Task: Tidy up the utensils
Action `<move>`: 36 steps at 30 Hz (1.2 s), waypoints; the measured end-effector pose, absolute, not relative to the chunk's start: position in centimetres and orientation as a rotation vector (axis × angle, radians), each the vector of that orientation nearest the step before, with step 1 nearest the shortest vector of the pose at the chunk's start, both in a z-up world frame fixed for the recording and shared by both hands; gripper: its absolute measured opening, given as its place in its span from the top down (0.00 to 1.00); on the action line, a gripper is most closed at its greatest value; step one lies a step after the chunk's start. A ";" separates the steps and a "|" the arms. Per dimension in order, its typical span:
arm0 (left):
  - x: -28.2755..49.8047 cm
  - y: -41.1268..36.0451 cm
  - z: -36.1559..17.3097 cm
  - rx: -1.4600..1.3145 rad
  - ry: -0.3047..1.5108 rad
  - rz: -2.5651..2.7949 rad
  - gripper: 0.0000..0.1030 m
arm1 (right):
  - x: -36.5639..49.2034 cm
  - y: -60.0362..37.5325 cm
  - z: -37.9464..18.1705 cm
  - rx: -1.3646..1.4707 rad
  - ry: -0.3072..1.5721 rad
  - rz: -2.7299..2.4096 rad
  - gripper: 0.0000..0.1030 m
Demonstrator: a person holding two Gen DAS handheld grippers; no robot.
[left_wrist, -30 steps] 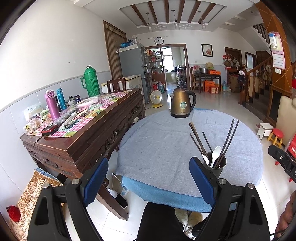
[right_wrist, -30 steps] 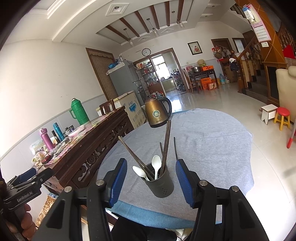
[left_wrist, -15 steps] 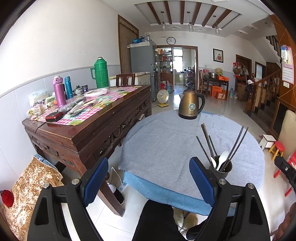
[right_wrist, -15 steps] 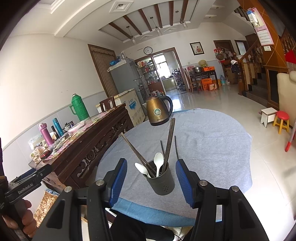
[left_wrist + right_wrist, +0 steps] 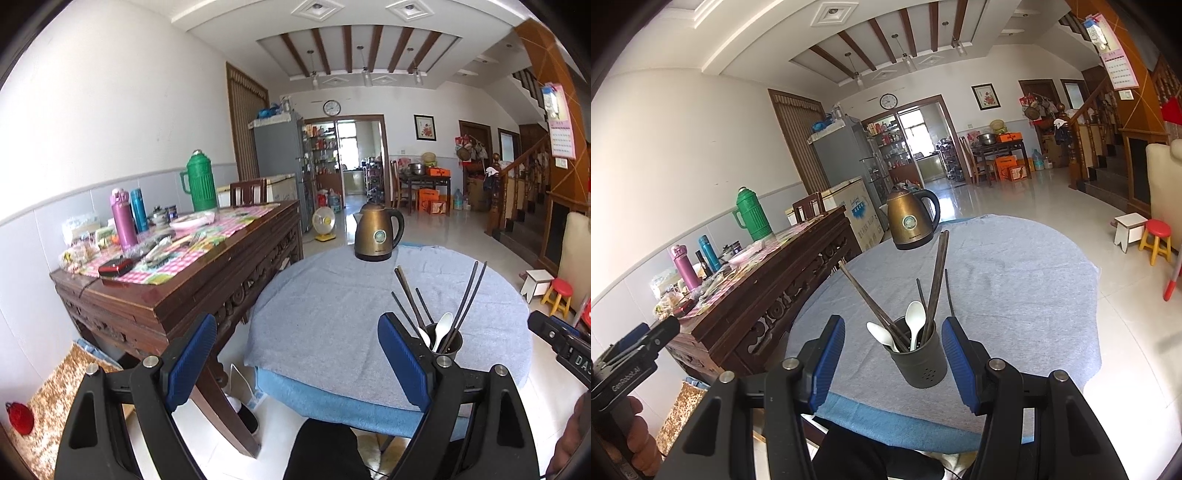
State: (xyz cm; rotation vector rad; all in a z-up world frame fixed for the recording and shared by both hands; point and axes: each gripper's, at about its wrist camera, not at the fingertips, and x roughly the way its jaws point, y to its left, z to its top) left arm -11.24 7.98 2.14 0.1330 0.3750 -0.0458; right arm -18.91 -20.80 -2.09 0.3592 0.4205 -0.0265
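A dark grey utensil holder [image 5: 919, 360] stands near the front edge of a round table with a grey-blue cloth [image 5: 1015, 280]. It holds several dark chopsticks [image 5: 936, 280] and two white spoons [image 5: 915, 317]. It also shows in the left wrist view [image 5: 445, 341], behind my left gripper's right finger. My right gripper [image 5: 893, 363] is open, held back from the table edge with the holder seen between its blue pads. My left gripper [image 5: 297, 360] is open and empty, off the table's front left edge.
A bronze electric kettle [image 5: 911, 223] stands at the table's far side. A dark wooden sideboard [image 5: 177, 284] with flasks, a green thermos [image 5: 199, 181] and clutter stands on the left. Small stools [image 5: 1154, 240] stand on the tiled floor at right.
Both grippers have drawn back and risen a little from the table, so the holder looks smaller and farther. Both stay open and empty.
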 end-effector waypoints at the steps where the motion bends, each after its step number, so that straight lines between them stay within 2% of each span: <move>1: -11.4 7.8 2.1 0.142 0.369 -0.050 0.13 | -18.9 -20.7 -2.1 0.357 0.420 -0.025 0.43; 36: -11.8 5.8 1.2 0.250 0.376 -0.052 0.13 | -17.2 -18.6 -3.9 0.346 0.450 0.010 0.43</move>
